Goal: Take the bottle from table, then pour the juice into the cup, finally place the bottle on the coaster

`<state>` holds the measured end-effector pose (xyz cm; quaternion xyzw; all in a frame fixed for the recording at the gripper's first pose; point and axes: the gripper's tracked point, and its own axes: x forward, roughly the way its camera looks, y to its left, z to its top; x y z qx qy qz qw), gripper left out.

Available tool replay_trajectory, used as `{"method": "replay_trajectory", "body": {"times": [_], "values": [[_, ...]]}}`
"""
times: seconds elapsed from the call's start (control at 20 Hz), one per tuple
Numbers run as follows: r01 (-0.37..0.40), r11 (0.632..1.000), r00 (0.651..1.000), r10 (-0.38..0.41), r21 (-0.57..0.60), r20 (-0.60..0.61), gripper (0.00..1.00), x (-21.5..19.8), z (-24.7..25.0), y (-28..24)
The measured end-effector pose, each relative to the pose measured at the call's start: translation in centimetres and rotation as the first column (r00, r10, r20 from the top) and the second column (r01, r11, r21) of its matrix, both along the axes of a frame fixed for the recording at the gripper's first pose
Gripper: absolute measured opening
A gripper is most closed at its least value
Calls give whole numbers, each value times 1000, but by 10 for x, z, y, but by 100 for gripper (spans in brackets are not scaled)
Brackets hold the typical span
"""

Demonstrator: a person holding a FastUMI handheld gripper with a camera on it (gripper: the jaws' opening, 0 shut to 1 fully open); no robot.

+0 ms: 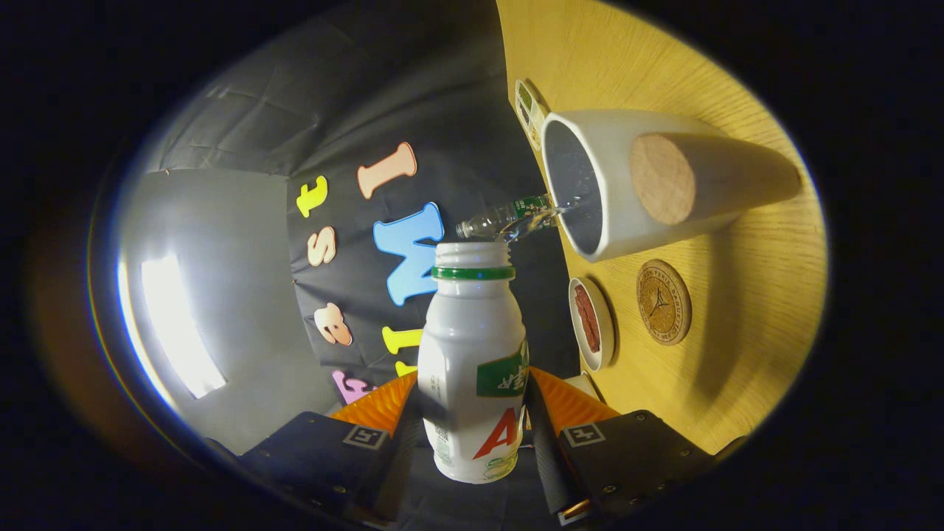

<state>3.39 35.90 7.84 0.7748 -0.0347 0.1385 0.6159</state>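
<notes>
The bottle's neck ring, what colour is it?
Green, on the white bottle; the gripper view shows it best.

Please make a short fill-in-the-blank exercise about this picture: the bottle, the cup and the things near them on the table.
1. The gripper holds the white bottle between its two ____.
2. The bottle has no ____ on its neck.
3. The bottle's mouth points toward the open white ____.
4. The round cork coaster lies on the wooden ____.

Missing words: fingers; cap; cup; table.
</notes>
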Motion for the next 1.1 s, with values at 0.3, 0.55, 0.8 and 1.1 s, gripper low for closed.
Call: {"method": "replay_trajectory", "body": {"times": [0.3,0.55,0.8,1.1], "values": [[-1,1000,1000,1,20,-3,71,0,0,0],[-2,999,1000,2,44,-8,71,-3,-2,-4],[-6,998,1000,6,63,-6,71,-2,0,-3],[-6,995,1000,6,100,2,71,-3,1,-3]]}}
